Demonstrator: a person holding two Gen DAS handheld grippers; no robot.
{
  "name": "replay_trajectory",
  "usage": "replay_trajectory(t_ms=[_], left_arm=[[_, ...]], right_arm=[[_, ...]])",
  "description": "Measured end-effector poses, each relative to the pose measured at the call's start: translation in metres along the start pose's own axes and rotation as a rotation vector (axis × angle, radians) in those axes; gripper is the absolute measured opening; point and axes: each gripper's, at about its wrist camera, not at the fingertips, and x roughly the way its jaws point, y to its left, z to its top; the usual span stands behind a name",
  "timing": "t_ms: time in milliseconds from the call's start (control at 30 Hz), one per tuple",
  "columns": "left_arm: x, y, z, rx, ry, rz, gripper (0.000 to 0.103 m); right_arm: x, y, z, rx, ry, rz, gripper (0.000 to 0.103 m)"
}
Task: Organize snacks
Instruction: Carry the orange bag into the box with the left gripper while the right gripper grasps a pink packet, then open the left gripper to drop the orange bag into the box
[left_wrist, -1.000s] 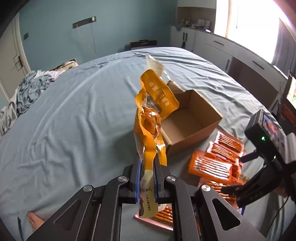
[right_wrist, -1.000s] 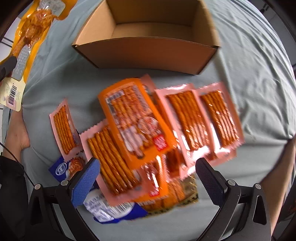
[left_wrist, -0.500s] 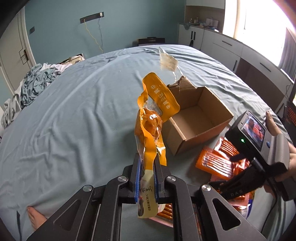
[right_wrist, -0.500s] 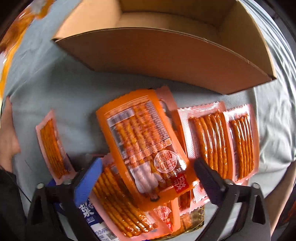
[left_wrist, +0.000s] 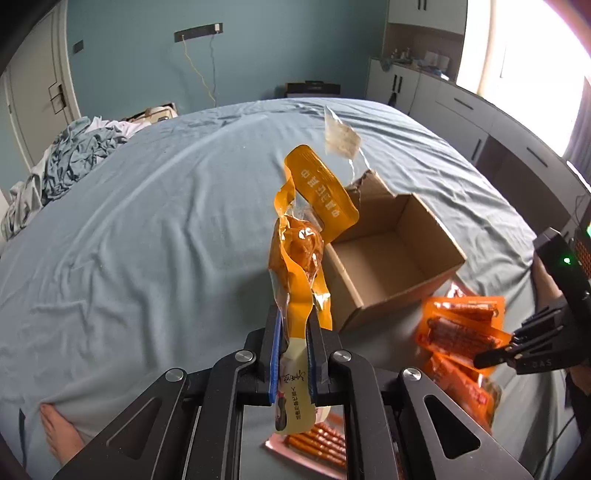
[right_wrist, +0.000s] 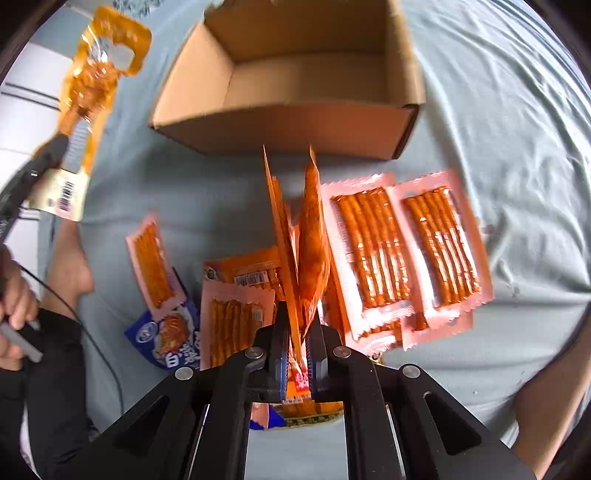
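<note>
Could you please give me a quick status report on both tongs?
Left tongs shut on yellow snack pouch. Right tongs just closed on orange snack pack. Cardboard box open, path clear.

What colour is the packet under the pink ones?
Blue packet with white print, clearest in the right wrist view.

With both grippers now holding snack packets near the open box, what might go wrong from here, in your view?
1. The right gripper has just closed on the orange packet, pinching it folded at one end; it could slip.
2. The left gripper holds the long yellow packet by its end; the limp top may catch the cardboard box wall.
3. The pink packets overlap and could be dragged.
</note>
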Motion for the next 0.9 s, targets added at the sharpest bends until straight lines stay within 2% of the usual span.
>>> replay_trajectory(t_ms=[300,467,600,667,700,733,800,900], left_arm=[[0.000,-0.027,0.022,-0.030,-0.107,-0.057,0.011],[0.025,-0.052,0.034,-0.039,-0.075,-0.094,0.011],[0.047,-0.056,0.041,-0.080,-0.038,-0.107,0.013],[0.060,-0.055,0.041,-0.093,0.003,-0.110,0.019],[0.065,-0.054,0.039,-0.097,0.020,-0.104,0.032],[0.069,-0.054,0.037,-0.101,0.040,-0.096,0.059],[0.069,-0.051,0.033,-0.100,0.050,-0.052,0.081],[0.053,-0.047,0.031,-0.074,-0.013,-0.028,0.083]], right_arm=[[-0.062,-0.011,-0.015,-0.004,-0.068,0.138,0.005],[-0.090,-0.014,-0.022,-0.026,-0.104,0.187,0.005],[-0.103,-0.019,-0.024,-0.014,-0.144,0.206,0.005],[-0.113,-0.026,-0.025,0.011,-0.185,0.211,0.005],[-0.116,-0.030,-0.024,0.026,-0.203,0.212,0.005],[-0.121,-0.034,-0.024,0.042,-0.225,0.207,0.005],[-0.129,-0.040,-0.023,0.072,-0.273,0.189,0.005],[-0.141,-0.050,-0.022,0.127,-0.340,0.202,0.005]])
